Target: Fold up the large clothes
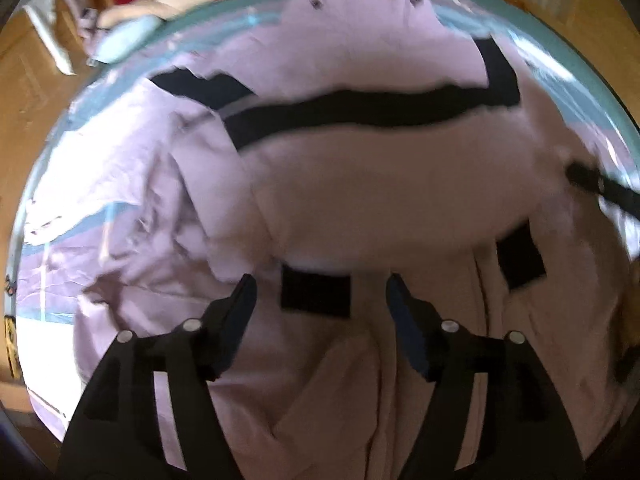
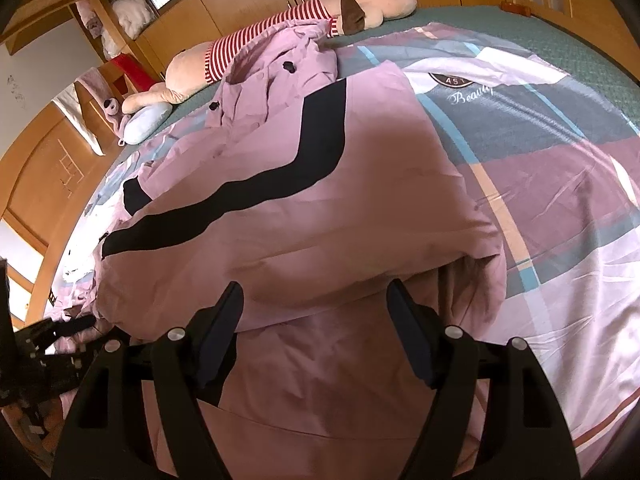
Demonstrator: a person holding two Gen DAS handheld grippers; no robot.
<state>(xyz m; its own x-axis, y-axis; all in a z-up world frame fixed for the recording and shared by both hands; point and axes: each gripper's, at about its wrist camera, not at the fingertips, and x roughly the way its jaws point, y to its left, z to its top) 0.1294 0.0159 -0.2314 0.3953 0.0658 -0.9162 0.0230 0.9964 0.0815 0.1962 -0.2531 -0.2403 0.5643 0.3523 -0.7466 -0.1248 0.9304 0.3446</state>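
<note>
A pink jacket with black stripes lies folded across the middle of the frame on the bed. Both the left gripper and right gripper hover over it, jaws open, holding nothing. A stuffed toy lies at the upper left.

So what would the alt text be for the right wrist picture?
A pink coat with a black stripe lies partly folded on a patchwork bedspread, beneath the open right gripper. A long plush toy lies at the bed's far edge.
</note>
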